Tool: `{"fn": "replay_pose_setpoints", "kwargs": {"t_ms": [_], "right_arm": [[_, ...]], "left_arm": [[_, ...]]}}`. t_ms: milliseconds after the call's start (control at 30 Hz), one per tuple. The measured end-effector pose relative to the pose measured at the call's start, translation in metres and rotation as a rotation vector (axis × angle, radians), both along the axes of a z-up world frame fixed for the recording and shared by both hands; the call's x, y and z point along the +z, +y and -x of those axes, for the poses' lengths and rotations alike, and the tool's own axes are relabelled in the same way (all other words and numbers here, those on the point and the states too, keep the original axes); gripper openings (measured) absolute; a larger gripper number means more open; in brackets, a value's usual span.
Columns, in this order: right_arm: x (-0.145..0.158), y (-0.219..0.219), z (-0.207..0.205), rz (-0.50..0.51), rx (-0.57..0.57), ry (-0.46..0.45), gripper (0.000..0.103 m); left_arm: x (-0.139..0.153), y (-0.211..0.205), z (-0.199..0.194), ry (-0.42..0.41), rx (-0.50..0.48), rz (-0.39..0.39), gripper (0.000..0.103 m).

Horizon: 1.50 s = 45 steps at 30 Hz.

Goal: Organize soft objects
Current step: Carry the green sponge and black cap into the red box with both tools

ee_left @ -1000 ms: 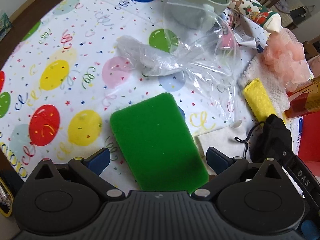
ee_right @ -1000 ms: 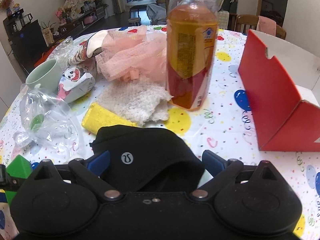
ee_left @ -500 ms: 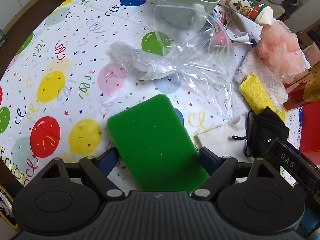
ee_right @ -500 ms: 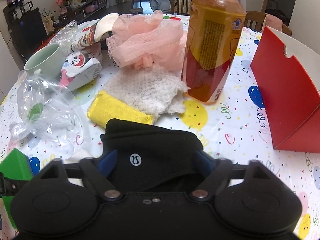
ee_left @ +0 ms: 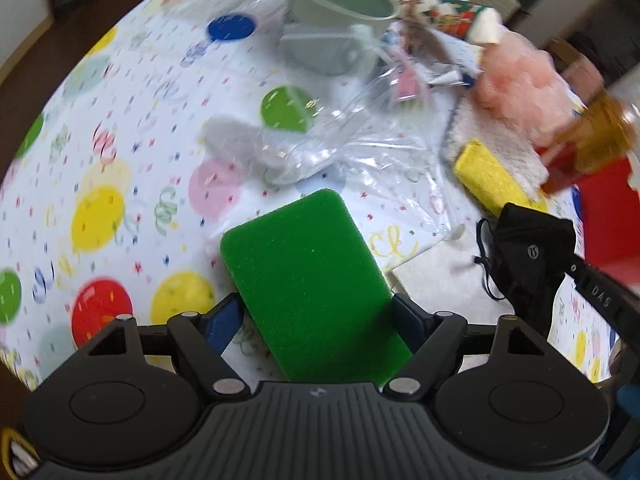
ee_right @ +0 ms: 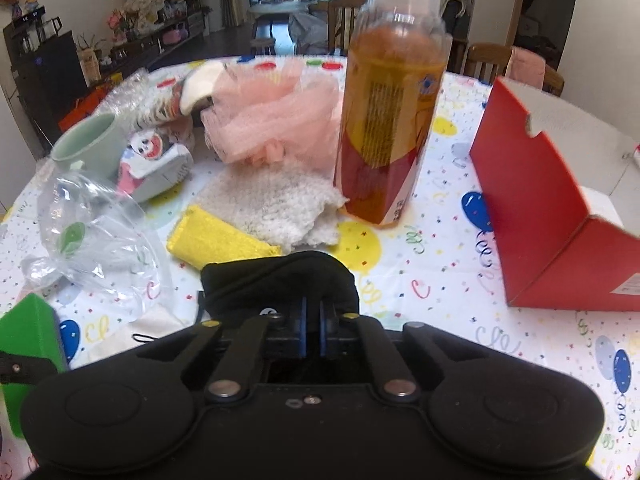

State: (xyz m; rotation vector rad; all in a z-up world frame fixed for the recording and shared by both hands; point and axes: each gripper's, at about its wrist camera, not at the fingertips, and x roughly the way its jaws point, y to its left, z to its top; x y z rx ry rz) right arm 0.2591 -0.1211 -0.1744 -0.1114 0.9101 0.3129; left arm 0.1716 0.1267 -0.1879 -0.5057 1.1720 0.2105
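While both grippers grip | left gripper (ee_left: 316, 320) jaws clamp green sponge (ee_left: 308, 280) | right gripper (ee_right: 312, 330) jaws pinch black pouch (ee_right: 276, 280)

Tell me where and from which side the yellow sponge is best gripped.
Probably across its two long edges, near the free end that points toward the plastic bag. The yellow sponge lies flat as a narrow strip; its other end is tucked under the white cloth, and the black pouch crowds its near side. Coming from above, jaws spanning the short width, looks safest.
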Motion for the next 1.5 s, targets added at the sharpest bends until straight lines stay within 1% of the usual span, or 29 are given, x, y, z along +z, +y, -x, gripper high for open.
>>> {"fn": "replay_pose_setpoints", "kwargs": {"t_ms": [100, 233, 433, 600, 800, 867, 967, 1067, 1200, 1400, 1500], "right_arm": [[0.010, -0.004, 0.010, -0.008, 0.001, -0.029, 0.004], [0.028, -0.013, 0.024, -0.041, -0.023, -0.051, 0.004], [0.064, -0.028, 0.043, -0.084, -0.074, -0.101, 0.004], [0.095, -0.041, 0.056, -0.093, -0.128, -0.158, 0.004], [0.133, -0.064, 0.056, -0.111, -0.197, -0.214, 0.004], [0.144, -0.070, 0.054, -0.105, -0.202, -0.229, 0.004], [0.158, -0.080, 0.048, -0.090, -0.202, -0.244, 0.004], [0.166, -0.091, 0.038, -0.088, -0.212, -0.239, 0.004], [0.175, -0.112, 0.028, -0.098, -0.215, -0.248, 0.004], [0.184, -0.152, 0.007, -0.131, -0.204, -0.245, 0.004], [0.188, -0.174, -0.004, -0.138, -0.192, -0.242, 0.004]], "left_arm": [[0.008, 0.002, 0.000, -0.042, -0.050, 0.002, 0.080], [0.022, 0.004, -0.004, -0.079, -0.120, -0.022, 0.080], [0.049, 0.002, -0.016, -0.163, -0.236, -0.015, 0.080], [0.072, -0.006, -0.032, -0.233, -0.337, -0.010, 0.080], [0.096, -0.027, -0.049, -0.274, -0.448, -0.006, 0.080], [0.104, -0.037, -0.055, -0.281, -0.488, -0.009, 0.080], [0.116, -0.051, -0.066, -0.290, -0.520, 0.005, 0.080], [0.130, -0.070, -0.076, -0.316, -0.547, -0.026, 0.080], [0.147, -0.097, -0.088, -0.338, -0.563, -0.036, 0.080], [0.167, -0.152, -0.113, -0.355, -0.597, -0.048, 0.080], [0.172, -0.181, -0.128, -0.344, -0.608, -0.047, 0.080]]}}
